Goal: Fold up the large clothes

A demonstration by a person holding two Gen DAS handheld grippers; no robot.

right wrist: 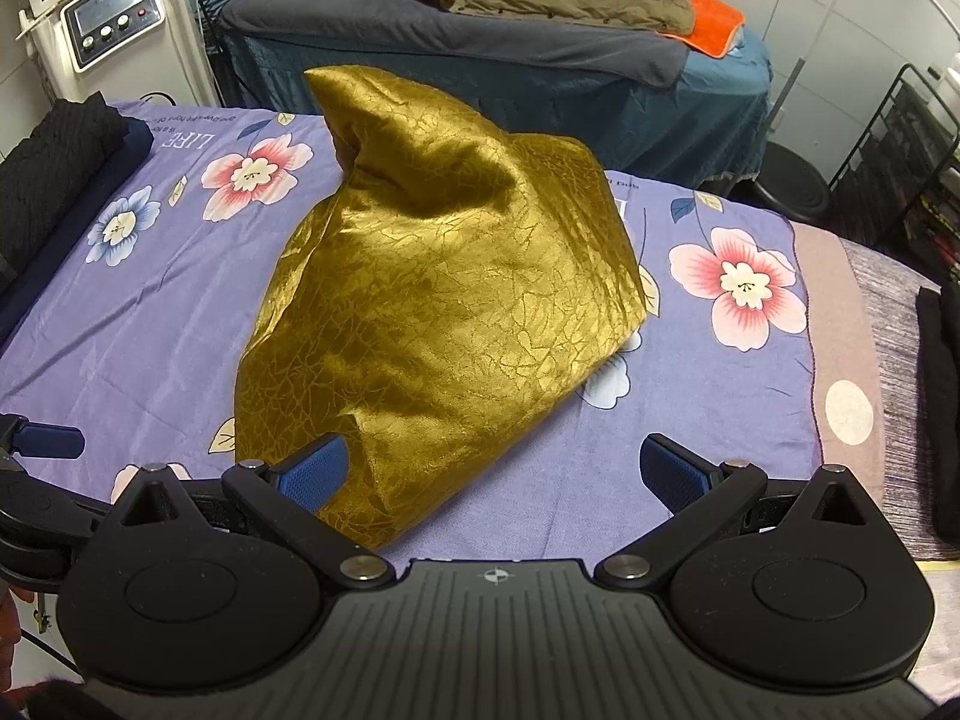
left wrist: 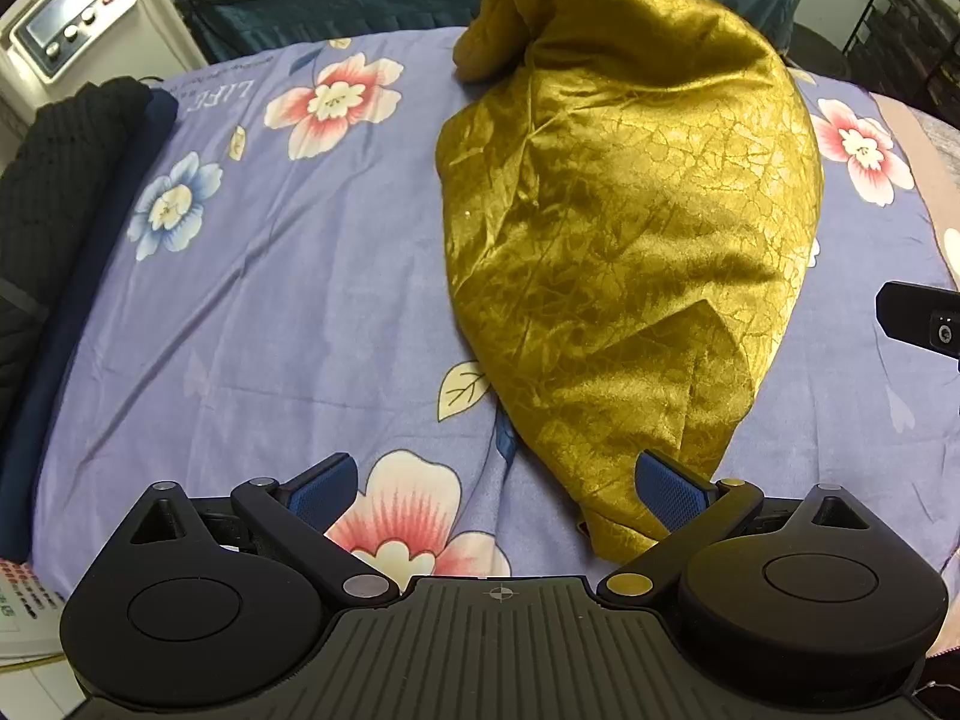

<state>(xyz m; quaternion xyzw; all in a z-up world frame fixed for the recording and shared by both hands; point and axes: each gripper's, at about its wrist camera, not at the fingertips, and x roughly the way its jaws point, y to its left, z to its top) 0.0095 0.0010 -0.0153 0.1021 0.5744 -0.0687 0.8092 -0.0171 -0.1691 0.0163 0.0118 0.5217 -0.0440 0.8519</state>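
- At the far left, you are looking at one white machine (right wrist: 114,18) with a small screen and three knobs; no writing on it is readable.
- One stack of dark folded clothes (left wrist: 54,192) is lying along the left edge of the bed, a black knit piece on top of a navy one.
- The floral sheet (left wrist: 252,276) is covering the bed; the word "LIFE" is printed on it upside down near the far left corner, and the smaller print beside it is too small to read.
- You are holding the left tool (left wrist: 498,489) with its jaws spread wide and gripping nothing; its right pad is sitting just beside the near tip of the garment.
- One gold garment (right wrist: 444,300) is lying bunched in the middle of the bed, one corner peaking upward at the far side; open sheet is showing on both sides of it.
- Your right tool (right wrist: 495,474) is also spread wide and empty, its left pad at the garment's near edge.
- One black wire rack (right wrist: 900,138) is standing past the bed's right edge.
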